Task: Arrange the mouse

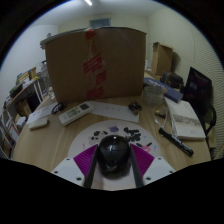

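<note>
Two magenta-padded fingers (pixel 86 160) of the claw (pixel 113 165) frame a dark, rounded computer mouse (pixel 112 152), which sits between them at the near edge of the wooden tabletop (pixel 60 135). The pads angle inward toward the mouse from either side, and the dark bars of the claw run up close along its flanks. Whether both pads actually press on the mouse or only stand beside it cannot be told, since the contact points are lost in shadow under its body.

Just ahead of the mouse lies a flat white round plate (pixel 112 131) with dark marks scattered on it. Beyond that, a large brown cardboard box (pixel 95 62) stands upright on the tabletop, with a strip of red tape running down its front. A white keyboard-like slab (pixel 73 114) lies left of the plate, near the foot of the box. To the right, an open white booklet (pixel 186 120) rests on the tabletop, with a long black bar-shaped object (pixel 174 141) lying near it, and a dark monitor screen (pixel 198 88) stands farther back.
</note>
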Demonstrator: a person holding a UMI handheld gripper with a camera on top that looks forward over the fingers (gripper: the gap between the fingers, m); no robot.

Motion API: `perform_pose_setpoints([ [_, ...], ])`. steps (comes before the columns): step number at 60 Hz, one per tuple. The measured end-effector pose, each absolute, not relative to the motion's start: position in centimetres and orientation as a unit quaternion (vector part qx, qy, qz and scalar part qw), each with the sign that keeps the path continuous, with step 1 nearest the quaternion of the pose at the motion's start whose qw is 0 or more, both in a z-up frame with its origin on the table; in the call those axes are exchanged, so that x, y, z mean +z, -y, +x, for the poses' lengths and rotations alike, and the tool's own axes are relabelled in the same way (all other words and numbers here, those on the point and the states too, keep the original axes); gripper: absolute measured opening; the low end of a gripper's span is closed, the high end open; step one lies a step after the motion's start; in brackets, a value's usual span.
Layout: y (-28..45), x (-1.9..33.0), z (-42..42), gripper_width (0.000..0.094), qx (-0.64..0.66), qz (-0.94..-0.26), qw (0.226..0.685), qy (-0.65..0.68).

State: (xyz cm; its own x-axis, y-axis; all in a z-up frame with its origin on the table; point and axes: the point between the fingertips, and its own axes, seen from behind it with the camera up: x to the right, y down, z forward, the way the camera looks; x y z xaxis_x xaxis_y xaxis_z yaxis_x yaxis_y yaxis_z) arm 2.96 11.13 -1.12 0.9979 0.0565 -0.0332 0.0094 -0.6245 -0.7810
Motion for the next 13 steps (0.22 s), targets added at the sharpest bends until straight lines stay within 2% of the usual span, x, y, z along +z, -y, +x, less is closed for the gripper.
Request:
perform_pose_setpoints([
  [5, -9.4, -0.6, 2.9, 0.0887, 0.033, -0.911, 0.410, 0.004],
  [6, -9.1, -0.2, 2.8, 0.0886, 0.036, -0.911, 0.411, 0.003],
  [7, -8.7, 0.3, 2.7, 0.0839, 0.038, -0.910, 0.414, 0.003],
  [13, -5.3, 3.7, 2.2, 0.0833, 0.058, -0.902, 0.427, -0.016],
])
